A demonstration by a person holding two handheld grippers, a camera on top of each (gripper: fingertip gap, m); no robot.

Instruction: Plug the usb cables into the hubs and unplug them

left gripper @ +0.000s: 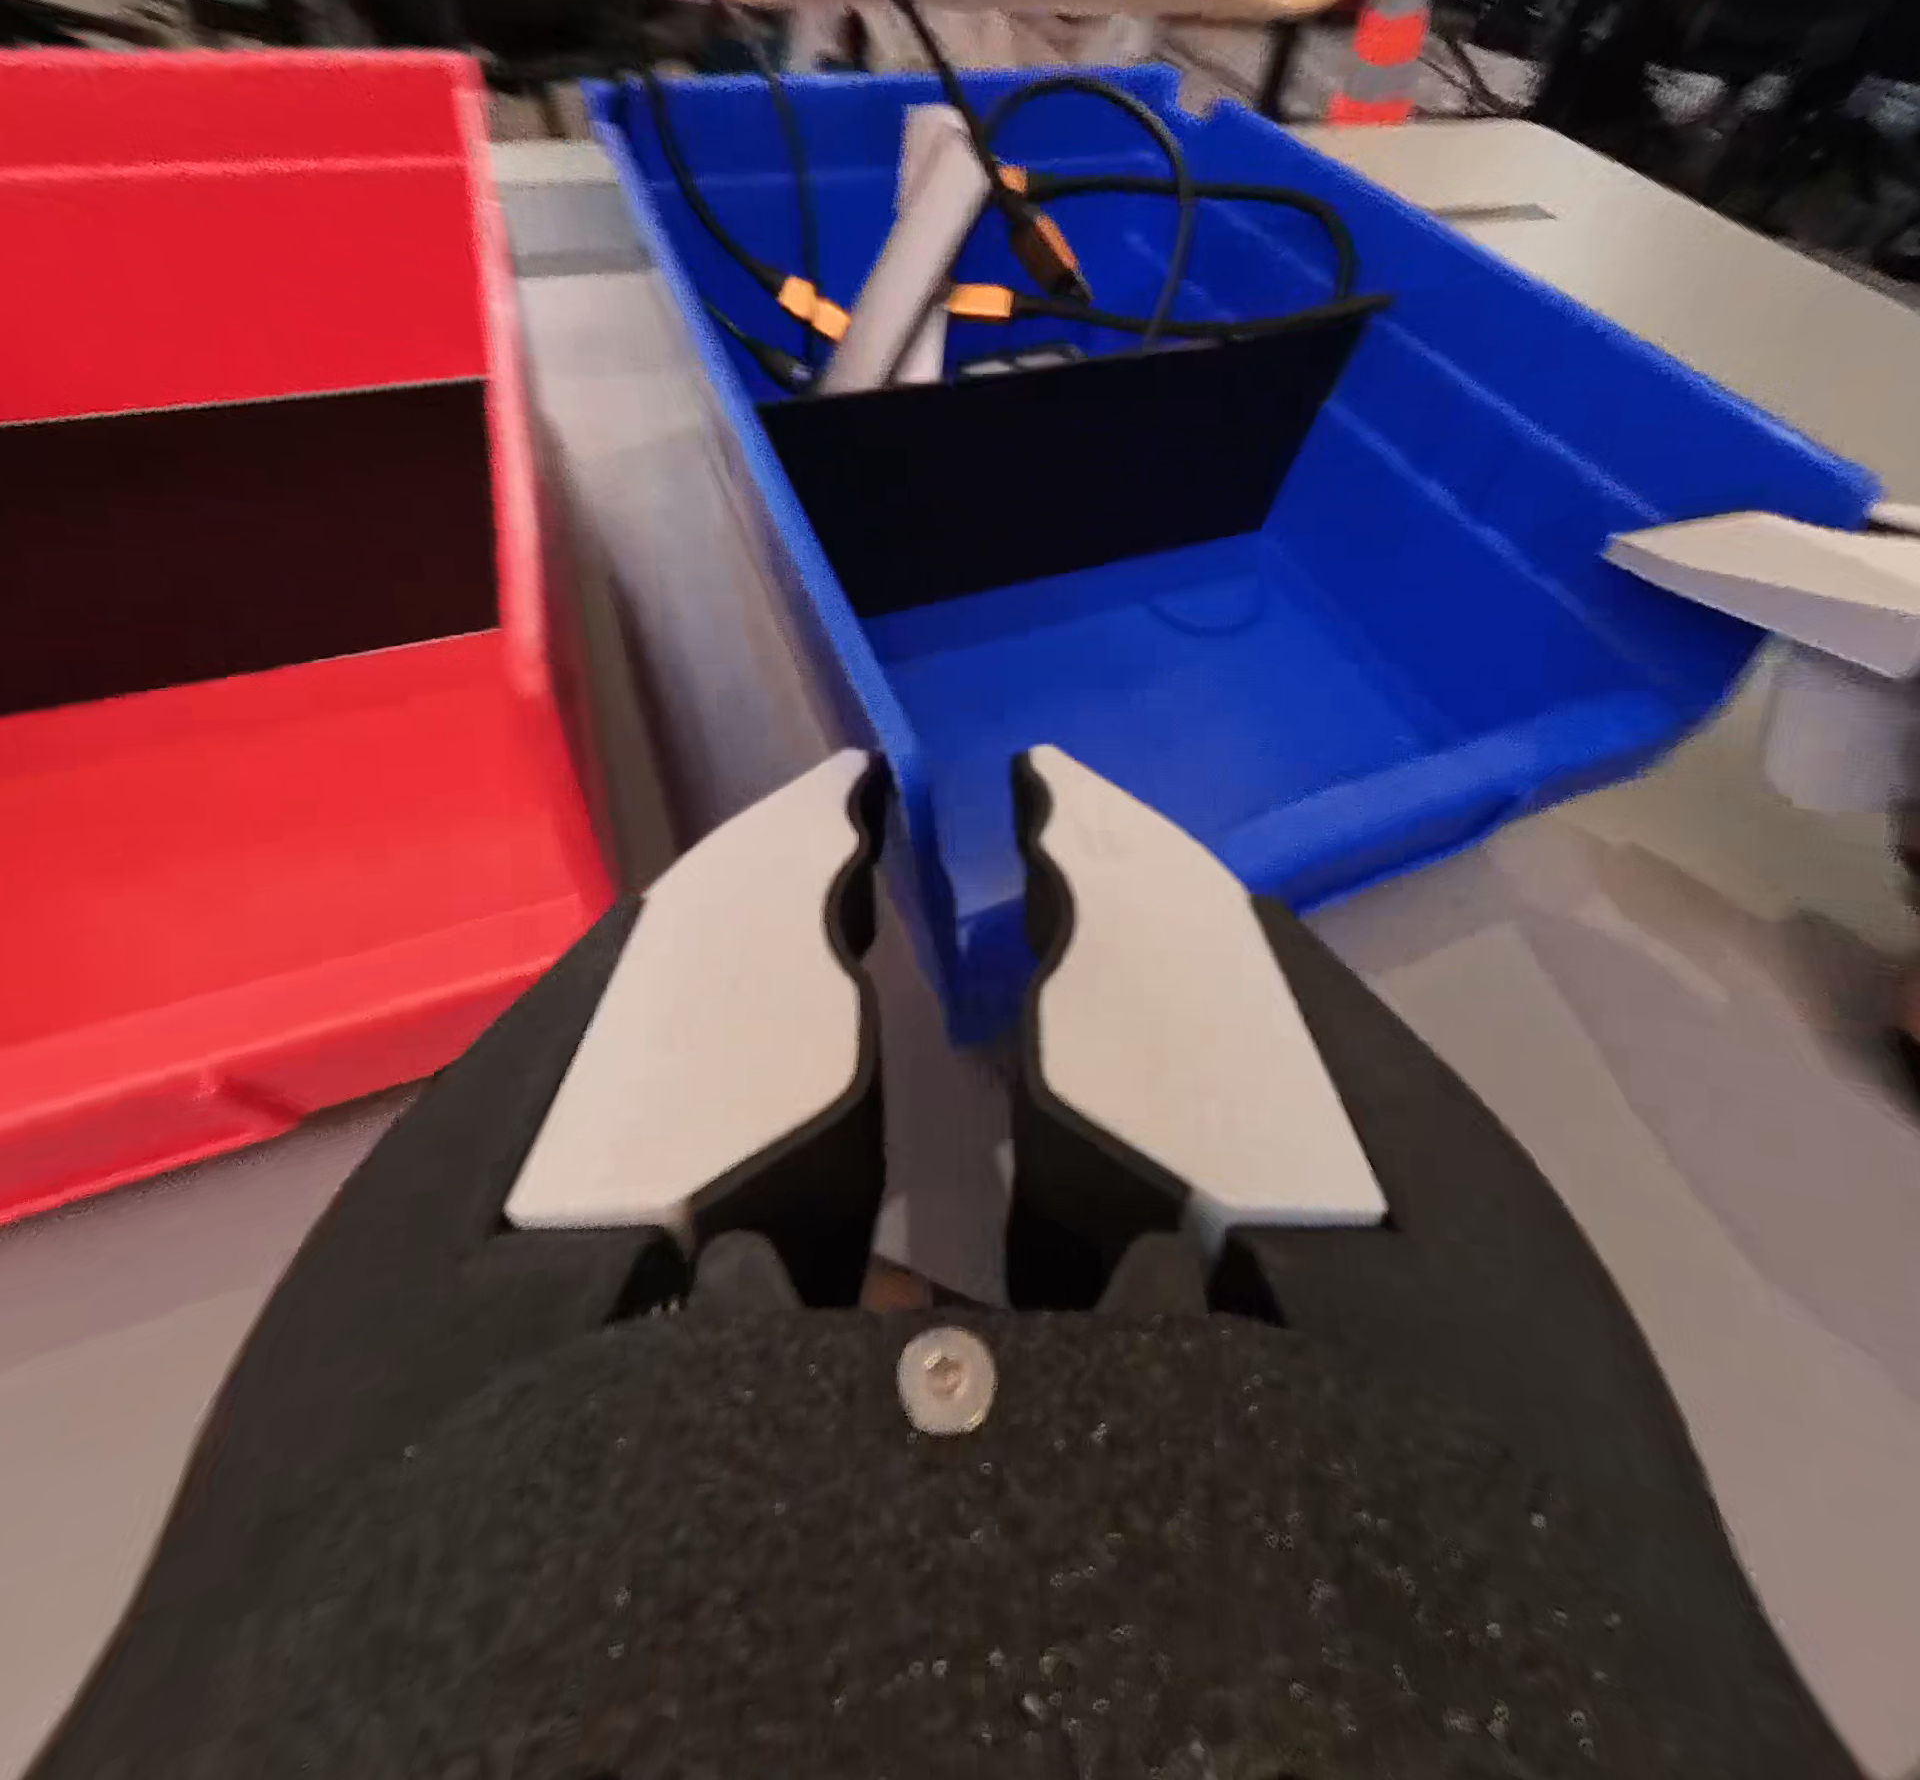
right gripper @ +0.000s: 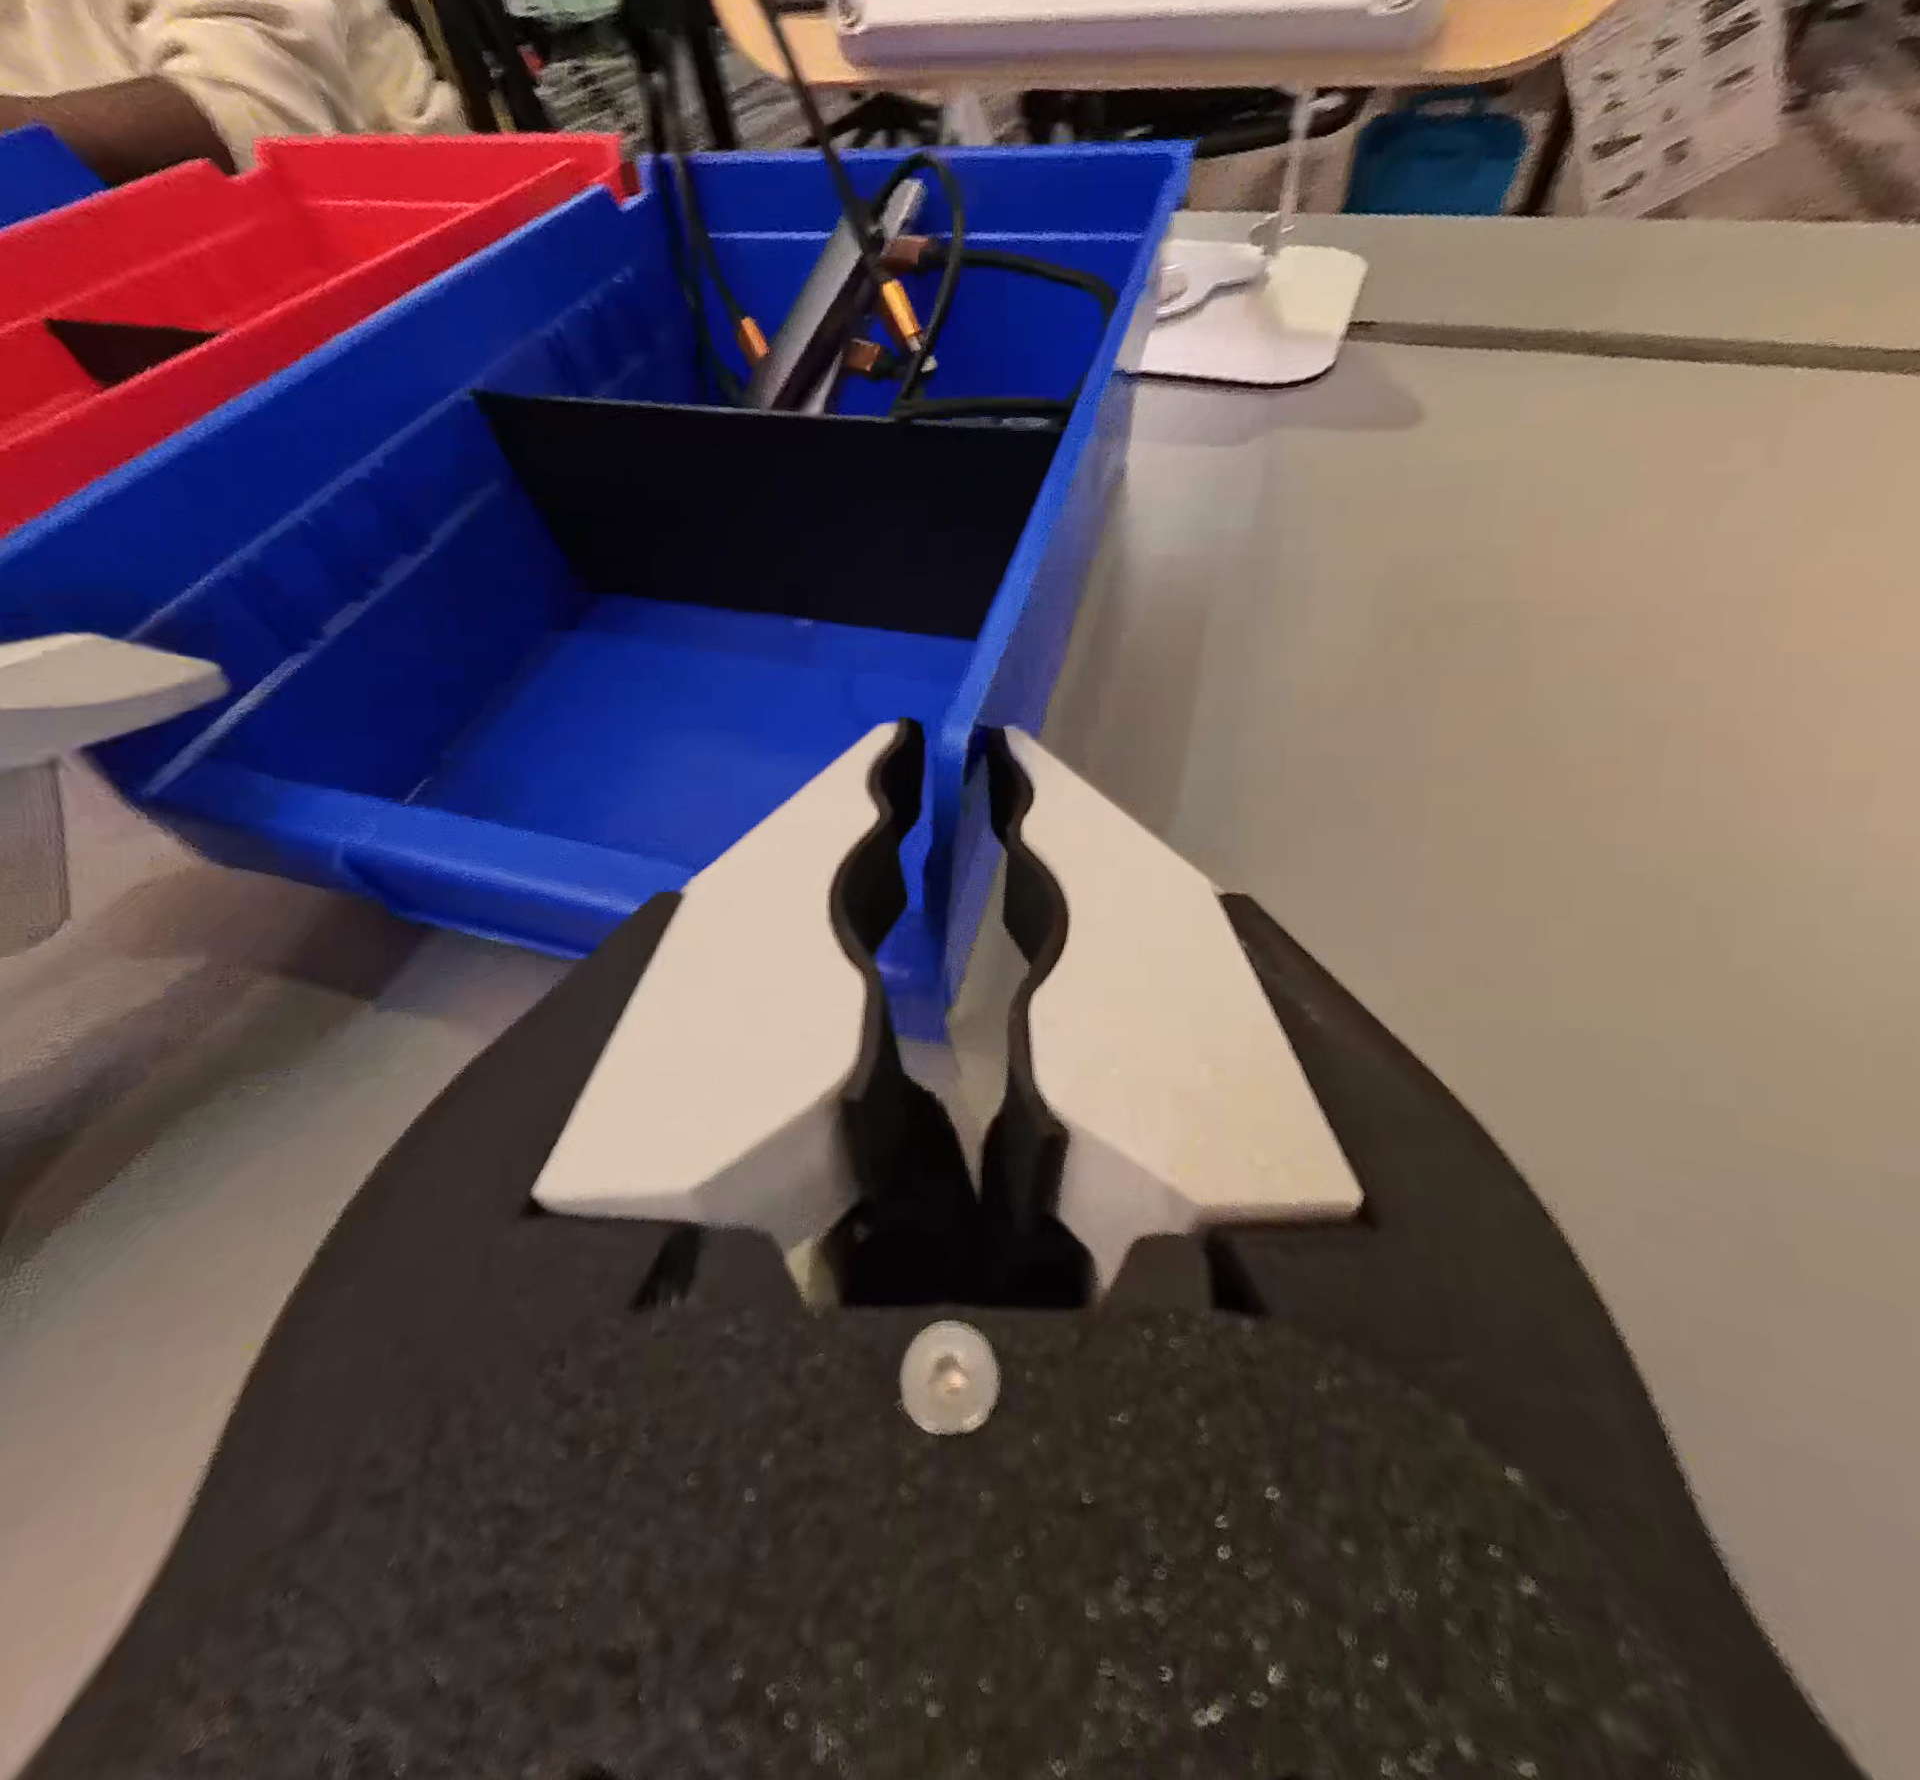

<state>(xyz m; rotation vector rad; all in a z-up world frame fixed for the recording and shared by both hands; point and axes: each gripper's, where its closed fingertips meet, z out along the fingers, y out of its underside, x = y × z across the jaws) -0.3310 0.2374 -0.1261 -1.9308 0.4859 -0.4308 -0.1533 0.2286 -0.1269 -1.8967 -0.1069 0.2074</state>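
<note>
Both of your grippers are at the near corners of the blue bin (left gripper: 1475, 525) rather than on any cable: the left gripper (left gripper: 948, 774) straddles the bin's near left wall, its jaws parted with a gap on either side of the plastic, and the right gripper (right gripper: 951, 743) has the near right wall between its jaws, which look closed onto it or very nearly so. That reads as a positioning step, steadying or dragging the bin, not yet plugging or unplugging. The work itself sits behind the black divider (left gripper: 1049, 473) in the far compartment: a grey hub (left gripper: 914, 265) leans upright there, with black usb cables (left gripper: 1340, 244) looped around it and several orange-collared plugs (left gripper: 1044, 239) near or against its sides. Whether each plug is seated in a port is too blurred to tell. The near compartment holds nothing you need. A red bin (left gripper: 239, 504) stands just beside the blue one on the desk (right gripper: 1507, 691), and a white lamp base (right gripper: 1247, 307) rests beyond the bin's far right corner. Next, you will likely need to let go of the walls, lift over the divider, pin the hub with one gripper and take a single orange plug with the other, pulling in line with the port.
</note>
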